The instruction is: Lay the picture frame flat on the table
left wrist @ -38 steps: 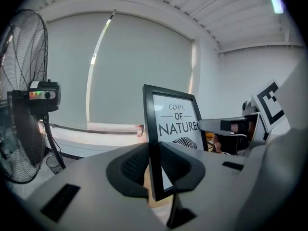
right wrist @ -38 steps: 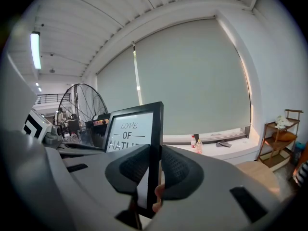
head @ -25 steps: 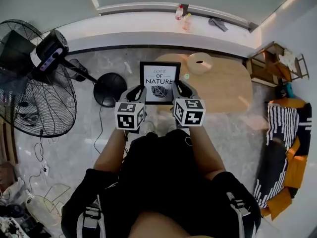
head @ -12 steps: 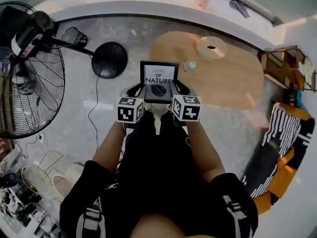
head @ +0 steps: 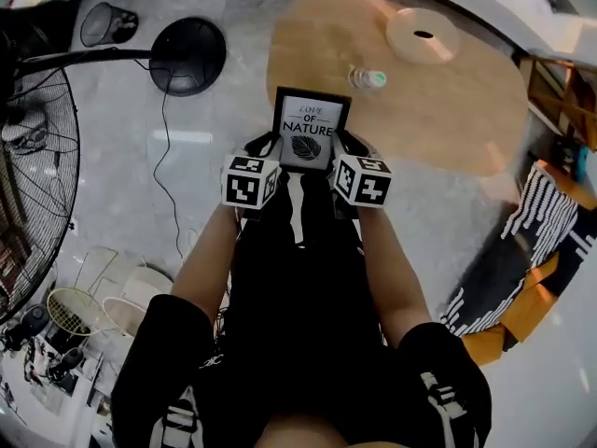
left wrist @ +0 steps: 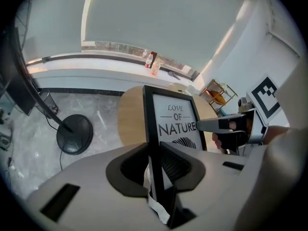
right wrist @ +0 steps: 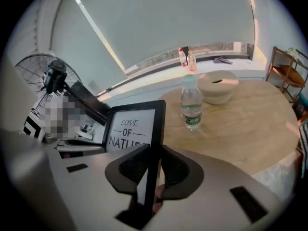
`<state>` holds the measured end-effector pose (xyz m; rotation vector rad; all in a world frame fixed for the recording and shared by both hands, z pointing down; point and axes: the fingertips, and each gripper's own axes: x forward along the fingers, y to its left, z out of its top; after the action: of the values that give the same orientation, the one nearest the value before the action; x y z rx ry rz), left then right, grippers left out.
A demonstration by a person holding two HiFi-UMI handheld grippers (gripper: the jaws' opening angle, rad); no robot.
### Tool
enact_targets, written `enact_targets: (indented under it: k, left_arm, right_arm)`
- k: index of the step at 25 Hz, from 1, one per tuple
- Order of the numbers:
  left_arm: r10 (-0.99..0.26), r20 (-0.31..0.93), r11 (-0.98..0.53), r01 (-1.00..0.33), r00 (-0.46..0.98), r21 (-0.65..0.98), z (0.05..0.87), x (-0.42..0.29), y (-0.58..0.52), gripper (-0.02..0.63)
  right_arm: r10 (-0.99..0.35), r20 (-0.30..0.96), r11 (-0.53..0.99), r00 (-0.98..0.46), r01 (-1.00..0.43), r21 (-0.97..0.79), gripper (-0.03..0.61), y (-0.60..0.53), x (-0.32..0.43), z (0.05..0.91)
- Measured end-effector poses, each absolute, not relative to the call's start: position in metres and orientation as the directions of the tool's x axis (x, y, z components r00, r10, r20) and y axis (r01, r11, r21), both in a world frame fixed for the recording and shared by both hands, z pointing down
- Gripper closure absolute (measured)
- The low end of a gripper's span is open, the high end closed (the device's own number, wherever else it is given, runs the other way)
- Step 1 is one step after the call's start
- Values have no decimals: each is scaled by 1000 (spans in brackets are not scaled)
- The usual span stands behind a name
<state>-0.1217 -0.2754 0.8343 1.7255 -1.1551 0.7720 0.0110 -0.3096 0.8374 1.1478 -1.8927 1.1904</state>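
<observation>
A black picture frame [head: 311,130] with a "LOVE OF NATURE" print hangs between my two grippers, over the near edge of the round wooden table [head: 448,101]. My left gripper [head: 264,149] is shut on the frame's left side [left wrist: 150,143], its pads pressed against the black edge. My right gripper [head: 342,147] is shut on the frame's right side [right wrist: 156,143]. In both gripper views the frame [left wrist: 175,121] stands upright between the jaws, print facing me [right wrist: 130,129].
A clear water bottle [head: 367,77] [right wrist: 191,102] stands on the table just beyond the frame. A round beige lidded bowl [head: 423,35] [right wrist: 217,86] sits farther back. A floor fan's base [head: 187,56] and its grille [head: 28,194] stand at the left. A striped chair [head: 522,259] is at the right.
Both grippers have come down with the frame toward the table's near edge. The table and bottle now lie much closer behind the frame. The grip on the frame is the same.
</observation>
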Motion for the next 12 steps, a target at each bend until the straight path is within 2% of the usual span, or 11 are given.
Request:
enact_targets:
  k: [12]
  left_arm:
    - [-222,876,-169,-902,428,398,982,-70,-288,527]
  right_arm:
    - [-258,897,81,-358,-933,-349,488,-311,66,985]
